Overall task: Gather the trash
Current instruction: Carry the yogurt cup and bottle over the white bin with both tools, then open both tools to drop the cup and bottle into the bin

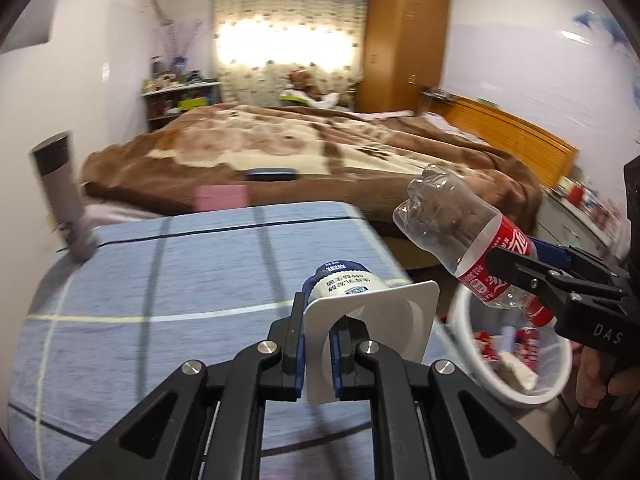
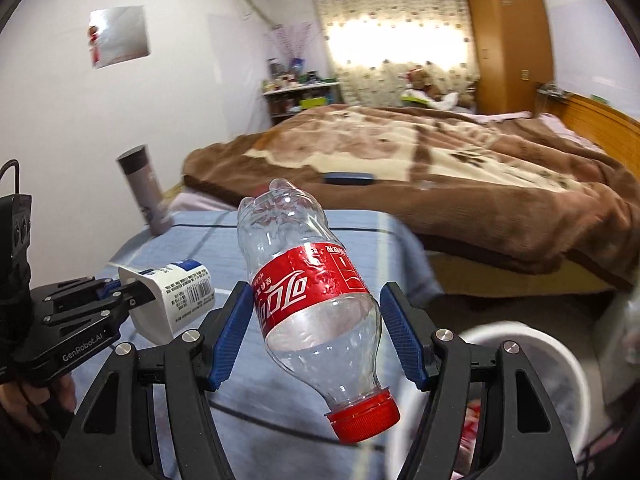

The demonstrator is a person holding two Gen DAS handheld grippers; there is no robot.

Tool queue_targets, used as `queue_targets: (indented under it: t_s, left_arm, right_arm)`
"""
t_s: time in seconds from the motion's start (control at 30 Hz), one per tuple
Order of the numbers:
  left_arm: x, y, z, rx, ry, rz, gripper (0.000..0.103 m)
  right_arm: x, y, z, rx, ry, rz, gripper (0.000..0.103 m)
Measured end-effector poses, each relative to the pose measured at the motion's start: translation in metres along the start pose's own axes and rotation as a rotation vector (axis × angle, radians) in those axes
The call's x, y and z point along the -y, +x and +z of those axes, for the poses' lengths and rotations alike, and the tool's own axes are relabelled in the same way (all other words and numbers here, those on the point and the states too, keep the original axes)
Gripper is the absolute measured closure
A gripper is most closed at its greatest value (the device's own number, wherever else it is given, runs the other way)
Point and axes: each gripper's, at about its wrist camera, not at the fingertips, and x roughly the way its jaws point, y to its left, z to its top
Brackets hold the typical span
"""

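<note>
A white yogurt cup (image 1: 348, 284) with a blue-printed label is pinched by its rim in my left gripper (image 1: 320, 344), which is shut on it above the blue plaid tabletop (image 1: 160, 280). The right wrist view shows the same cup (image 2: 180, 300) and left gripper (image 2: 132, 294) at the lower left. An empty clear cola bottle (image 2: 304, 280) with a red label and red cap lies tilted between the blue pads (image 2: 230, 332) of my right gripper (image 2: 316, 320), cap end toward the camera. From the left wrist, that bottle (image 1: 452, 220) and right gripper (image 1: 520, 276) hang above a white bin (image 1: 560, 392).
The white bin (image 2: 560, 344) stands on the floor right of the table and holds red and white trash. A grey flask (image 1: 64, 200) stands at the table's far left corner. Behind is a bed with a brown blanket (image 1: 320, 148), and a wooden wardrobe (image 1: 404, 40).
</note>
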Motion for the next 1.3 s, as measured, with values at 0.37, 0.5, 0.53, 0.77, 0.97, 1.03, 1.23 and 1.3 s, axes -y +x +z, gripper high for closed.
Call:
queue_targets:
  t_s: [0.37,0.5,0.53,0.77,0.97,1.03,1.23,1.3]
  left_arm:
    - [0.124,0.037,-0.004,-0.072,0.122,-0.206,0.092]
    - [0.159,0.054,-0.012,-0.111,0.154,-0.246,0.093]
    - [0.167,0.057,-0.015,-0.126,0.164,-0.253,0.093]
    - [0.198,0.078,-0.033,-0.187,0.186,-0.262,0.092]
    - [0.199,0.08,-0.038,-0.204,0.179,-0.248,0.068]
    - [0.197,0.079,-0.037,-0.206,0.164,-0.252,0.054]
    - [0.192,0.065,-0.034,-0.175,0.157,-0.245,0.047]
    - [0.189,0.058,-0.034,-0.157,0.157,-0.236,0.044]
  right_arm:
    - [0.083,-0.036,-0.032,-0.042,0.126,-0.24,0.036]
    - [0.112,-0.031,-0.046,-0.105,0.18,-0.301,0.036]
    - [0.117,-0.029,-0.048,-0.118,0.185,-0.315,0.036]
    - [0.144,-0.012,-0.065,-0.197,0.236,-0.341,0.036]
    - [0.149,-0.006,-0.071,-0.218,0.241,-0.306,0.035]
    - [0.151,-0.008,-0.075,-0.215,0.252,-0.288,0.035]
    - [0.151,-0.021,-0.077,-0.168,0.284,-0.287,0.035]
    - [0.147,-0.027,-0.076,-0.141,0.278,-0.292,0.035]
